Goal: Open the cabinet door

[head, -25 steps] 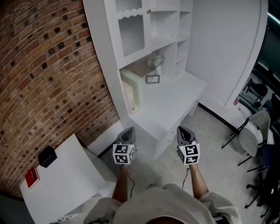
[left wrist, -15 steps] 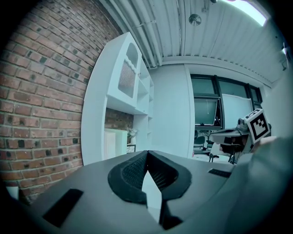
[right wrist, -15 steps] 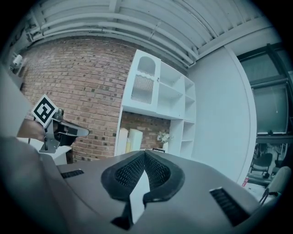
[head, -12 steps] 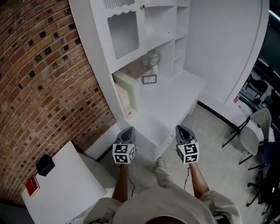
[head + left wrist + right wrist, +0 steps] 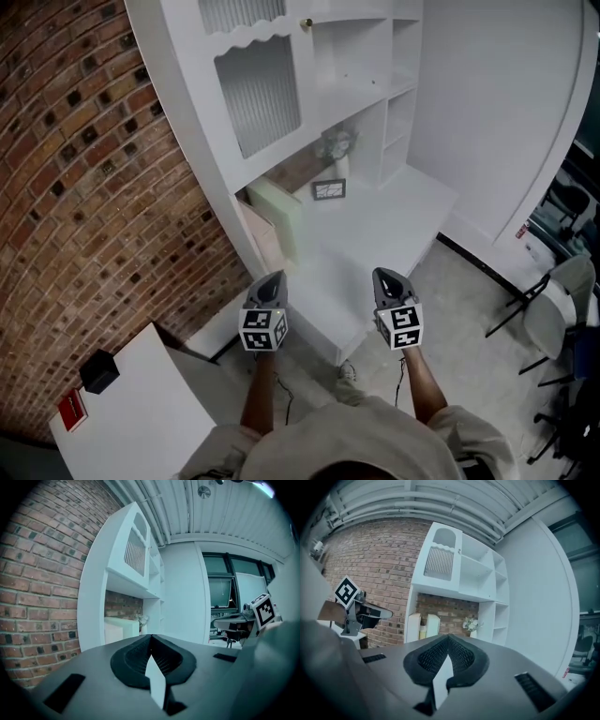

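Observation:
A tall white cabinet stands against the brick wall, with a desk top (image 5: 384,225) below it. Its upper left door (image 5: 258,94) has a ribbed pane, seen again in the left gripper view (image 5: 136,555) and the right gripper view (image 5: 439,562). The door is closed, and a small brass knob (image 5: 307,22) sits at its right edge. My left gripper (image 5: 267,284) and right gripper (image 5: 385,279) are held side by side at the desk's front edge, well short of the door. Both point towards the cabinet. The left gripper (image 5: 150,635) and right gripper (image 5: 448,635) are each shut on nothing.
On the desk stand upright pale books (image 5: 279,217), a small picture frame (image 5: 328,189) and a vase of flowers (image 5: 337,145). A white table (image 5: 141,394) at lower left carries a black object (image 5: 98,370). Chairs (image 5: 553,319) stand at right. The brick wall (image 5: 84,187) fills the left.
The person has stepped closer to the cabinet. Both grippers have come forward together and now reach the desk's front edge, still shut. The cabinet door looks larger and nearer.

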Action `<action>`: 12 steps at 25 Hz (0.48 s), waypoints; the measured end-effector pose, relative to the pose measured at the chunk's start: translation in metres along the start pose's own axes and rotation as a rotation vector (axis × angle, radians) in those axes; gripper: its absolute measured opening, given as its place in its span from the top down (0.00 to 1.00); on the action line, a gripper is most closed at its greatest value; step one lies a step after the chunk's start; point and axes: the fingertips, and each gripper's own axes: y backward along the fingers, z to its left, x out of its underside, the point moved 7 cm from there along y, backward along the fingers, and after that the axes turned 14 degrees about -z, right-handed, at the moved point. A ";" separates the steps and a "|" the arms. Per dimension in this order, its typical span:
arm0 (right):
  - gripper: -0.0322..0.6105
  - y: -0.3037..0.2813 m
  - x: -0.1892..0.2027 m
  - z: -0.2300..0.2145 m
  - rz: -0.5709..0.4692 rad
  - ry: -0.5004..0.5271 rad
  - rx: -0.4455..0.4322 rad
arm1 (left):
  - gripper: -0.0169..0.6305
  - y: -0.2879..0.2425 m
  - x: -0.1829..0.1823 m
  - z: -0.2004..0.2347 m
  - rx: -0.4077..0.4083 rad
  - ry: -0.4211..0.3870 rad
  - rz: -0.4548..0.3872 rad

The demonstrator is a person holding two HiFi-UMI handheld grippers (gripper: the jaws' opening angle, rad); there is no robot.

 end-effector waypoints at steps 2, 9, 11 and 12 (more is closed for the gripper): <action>0.93 -0.018 0.002 -0.010 0.001 -0.006 -0.010 | 0.93 -0.016 -0.001 0.006 -0.011 -0.002 0.005; 0.93 -0.075 0.009 -0.040 -0.006 -0.020 -0.046 | 0.93 -0.068 0.000 0.022 -0.048 -0.001 0.013; 0.93 -0.090 0.012 -0.048 -0.010 -0.025 -0.060 | 0.93 -0.081 0.000 0.026 -0.059 -0.003 0.013; 0.93 -0.097 0.013 -0.053 -0.012 -0.028 -0.066 | 0.93 -0.086 0.000 0.027 -0.066 -0.004 0.015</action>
